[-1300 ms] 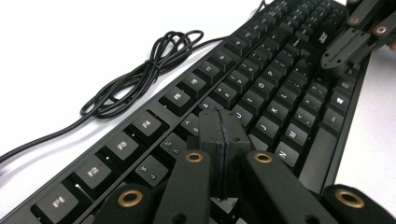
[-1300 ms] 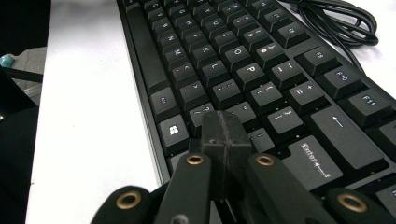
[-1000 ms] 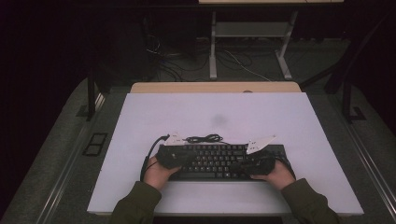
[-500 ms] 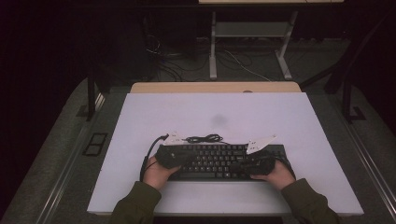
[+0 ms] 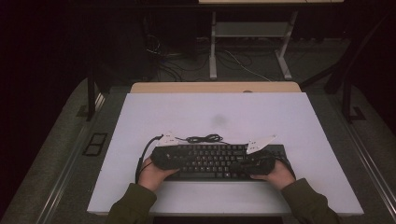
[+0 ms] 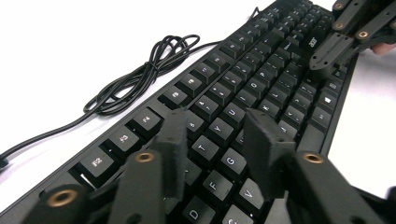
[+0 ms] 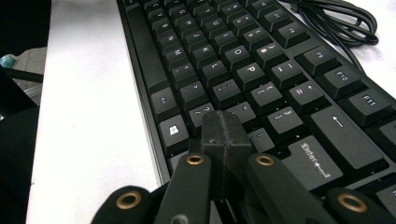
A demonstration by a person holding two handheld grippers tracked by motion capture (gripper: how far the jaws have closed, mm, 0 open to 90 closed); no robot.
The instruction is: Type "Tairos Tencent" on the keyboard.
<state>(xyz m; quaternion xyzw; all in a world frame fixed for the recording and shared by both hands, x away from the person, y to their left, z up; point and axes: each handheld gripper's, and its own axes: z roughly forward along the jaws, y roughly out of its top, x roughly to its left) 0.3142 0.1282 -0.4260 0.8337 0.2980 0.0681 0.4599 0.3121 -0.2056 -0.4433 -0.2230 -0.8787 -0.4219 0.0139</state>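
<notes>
A black keyboard [image 5: 215, 161] lies along the near part of the white table top [image 5: 233, 112]; its coiled black cable [image 5: 205, 138] rests just behind it. My left gripper [image 5: 180, 157] hovers over the keyboard's left end. In the left gripper view it [image 6: 217, 123] is open above the T, Y and G keys of the keyboard [image 6: 261, 74], with nothing between the jaws. My right gripper [image 5: 242, 163] sits over the right end. In the right gripper view it [image 7: 223, 122] is shut, jaws pressed together, low over the keys of the keyboard [image 7: 233, 60] near the Enter key.
The coiled cable [image 6: 140, 79] lies on the bare white surface beyond the function keys. A wooden strip [image 5: 215, 87] edges the table's far side. Behind it stand a metal desk frame [image 5: 252, 46] and loose floor cables. Open white surface stretches behind the keyboard.
</notes>
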